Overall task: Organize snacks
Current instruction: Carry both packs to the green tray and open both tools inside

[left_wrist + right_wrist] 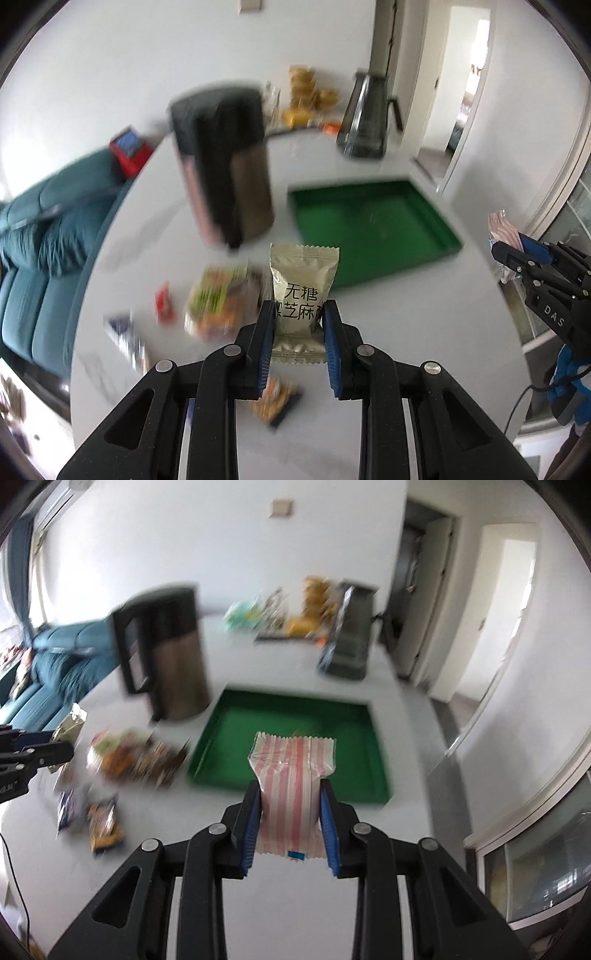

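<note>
My left gripper [298,314] is shut on a gold snack packet [303,284] with black Chinese print, held above the white table. My right gripper [290,794] is shut on a pink-and-white striped snack packet [291,771], held above the near edge of the green tray [343,716]. The tray also shows in the left wrist view [417,206], ahead and to the right. A pile of loose snack packets [218,299] lies on the table left of the tray; it also shows in the right wrist view [133,757]. The right gripper appears at the right edge of the left wrist view [517,258].
A tall dark and metal bin [225,166] stands behind the snack pile, left of the tray. A dark appliance [365,118] and more snacks [306,96] sit at the table's far side. A teal sofa [37,236] lies beyond the table's left edge.
</note>
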`<state>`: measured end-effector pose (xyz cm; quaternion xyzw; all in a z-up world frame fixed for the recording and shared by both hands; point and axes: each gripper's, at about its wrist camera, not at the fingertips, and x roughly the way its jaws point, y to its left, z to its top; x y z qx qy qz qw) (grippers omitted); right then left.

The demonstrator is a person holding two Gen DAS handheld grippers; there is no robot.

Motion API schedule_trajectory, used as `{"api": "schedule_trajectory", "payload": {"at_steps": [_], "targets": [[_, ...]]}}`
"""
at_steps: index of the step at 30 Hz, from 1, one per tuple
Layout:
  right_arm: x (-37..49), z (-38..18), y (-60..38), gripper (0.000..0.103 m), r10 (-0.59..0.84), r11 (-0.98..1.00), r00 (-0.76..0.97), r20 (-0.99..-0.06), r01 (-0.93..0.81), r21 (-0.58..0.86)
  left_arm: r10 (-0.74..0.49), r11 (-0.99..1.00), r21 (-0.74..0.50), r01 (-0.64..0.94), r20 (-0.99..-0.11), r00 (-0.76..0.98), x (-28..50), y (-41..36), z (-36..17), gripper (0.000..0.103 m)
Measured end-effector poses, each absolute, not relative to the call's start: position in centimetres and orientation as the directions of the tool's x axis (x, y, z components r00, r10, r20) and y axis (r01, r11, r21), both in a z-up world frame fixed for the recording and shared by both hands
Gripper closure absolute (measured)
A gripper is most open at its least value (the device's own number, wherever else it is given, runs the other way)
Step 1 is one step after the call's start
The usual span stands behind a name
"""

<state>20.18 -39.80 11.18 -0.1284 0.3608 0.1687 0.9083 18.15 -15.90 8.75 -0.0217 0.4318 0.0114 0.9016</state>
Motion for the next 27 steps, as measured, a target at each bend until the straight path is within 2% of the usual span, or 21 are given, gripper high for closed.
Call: {"api": "schedule_trajectory", "payload": {"at_steps": [4, 8, 18, 27], "targets": [[24.8, 13.2, -39.8, 0.095, 0.192, 0.921, 0.726, -0.660, -0.365, -0.134, -0.017, 0.998, -0.050, -0.031, -0.745, 0.667, 23.1, -17.2, 10.6, 0.081], [29.8, 12.4, -39.2, 0.095, 0.172, 0.927, 0.732, -0.659, -0.347, -0.144, -0.040, 0.997, -0.078, -0.030, -0.763, 0.646, 28.0, -18.6, 8.9, 0.081], [39.0, -0.1, -39.8, 0.094, 0.151, 0.948, 0.563, -0.812, -0.314, -0.042, 0.016, 0.997, -0.020, -0.068, -0.867, 0.497, 37.7, -22.4, -1.9, 0.081], [40.9, -5.1, -40.8, 0.094, 0.141, 0.957, 0.468, -0.872, -0.291, -0.002, 0.074, 0.996, 0.044, -0.080, -0.905, 0.419, 40.0, -23.9, -6.5, 0.081]]}}
